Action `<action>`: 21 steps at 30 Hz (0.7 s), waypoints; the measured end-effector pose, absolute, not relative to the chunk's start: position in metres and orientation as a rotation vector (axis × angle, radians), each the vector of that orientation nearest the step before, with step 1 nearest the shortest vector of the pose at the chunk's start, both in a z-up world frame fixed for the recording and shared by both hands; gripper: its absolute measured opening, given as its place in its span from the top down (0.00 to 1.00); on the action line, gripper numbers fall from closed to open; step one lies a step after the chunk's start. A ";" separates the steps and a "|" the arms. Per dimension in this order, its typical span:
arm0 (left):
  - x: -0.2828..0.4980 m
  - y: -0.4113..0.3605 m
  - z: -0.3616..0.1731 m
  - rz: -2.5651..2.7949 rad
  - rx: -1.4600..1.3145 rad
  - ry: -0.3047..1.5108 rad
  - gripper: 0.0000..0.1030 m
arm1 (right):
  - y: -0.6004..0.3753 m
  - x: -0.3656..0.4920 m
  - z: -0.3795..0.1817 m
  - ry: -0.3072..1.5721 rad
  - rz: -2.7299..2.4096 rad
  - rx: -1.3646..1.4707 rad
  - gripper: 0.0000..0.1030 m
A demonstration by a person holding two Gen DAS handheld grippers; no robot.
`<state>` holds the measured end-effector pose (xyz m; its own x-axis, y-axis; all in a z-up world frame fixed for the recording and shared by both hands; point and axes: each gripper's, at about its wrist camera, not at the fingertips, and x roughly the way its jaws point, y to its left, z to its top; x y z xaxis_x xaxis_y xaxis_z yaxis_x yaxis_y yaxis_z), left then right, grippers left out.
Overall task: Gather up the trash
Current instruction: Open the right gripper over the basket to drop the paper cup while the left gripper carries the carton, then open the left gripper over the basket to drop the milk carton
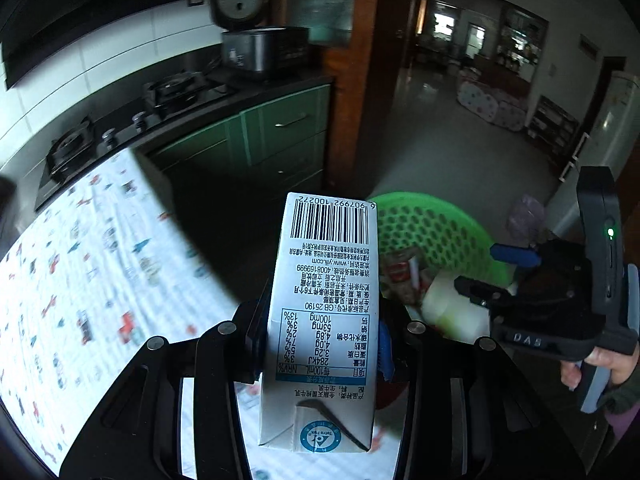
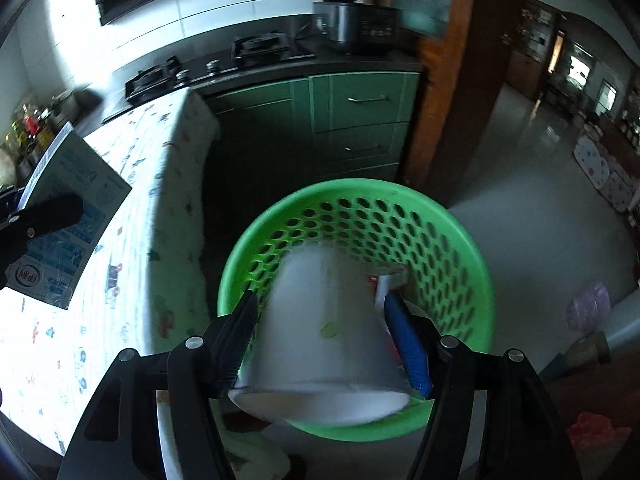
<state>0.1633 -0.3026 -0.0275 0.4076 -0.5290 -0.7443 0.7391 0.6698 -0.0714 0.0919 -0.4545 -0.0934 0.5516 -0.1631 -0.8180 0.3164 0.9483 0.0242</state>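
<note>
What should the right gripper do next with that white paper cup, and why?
Probably open the right gripper and drop the white paper cup in. It looks clamped between the fingers right over the mouth of the green perforated basket, which already holds some trash. The left gripper grips the milk carton short of the basket, so that likely follows.

White milk carton [image 1: 324,312] with black barcode, perforated green basket [image 2: 452,240], white cup [image 2: 320,320], vehicle-print tablecloth [image 1: 80,264]
</note>
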 end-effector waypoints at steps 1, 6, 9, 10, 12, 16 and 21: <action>0.162 -0.311 -0.028 -0.820 0.292 0.822 0.60 | -0.460 0.088 -0.094 0.943 -0.289 0.184 0.38; 0.159 -0.344 -0.034 -0.840 0.302 0.833 0.60 | -0.475 0.075 -0.090 0.920 -0.304 0.205 0.34; 0.161 -0.356 -0.039 -0.844 0.305 0.845 0.60 | -0.480 0.067 -0.086 0.912 -0.303 0.206 0.34; 0.161 -0.360 -0.042 -0.847 0.305 0.851 0.60 | -0.481 0.063 -0.084 0.909 -0.306 0.199 0.34; 0.163 -0.366 -0.046 -0.847 0.308 0.861 0.60 | -0.483 0.059 -0.082 0.904 -0.308 0.193 0.33; 0.162 -0.380 -0.051 -0.847 0.309 0.877 0.59 | -0.483 0.044 -0.079 0.894 -0.314 0.195 0.31; 0.156 -0.391 -0.052 -0.845 0.309 0.868 0.52 | -0.483 0.031 -0.076 0.885 -0.313 0.195 0.27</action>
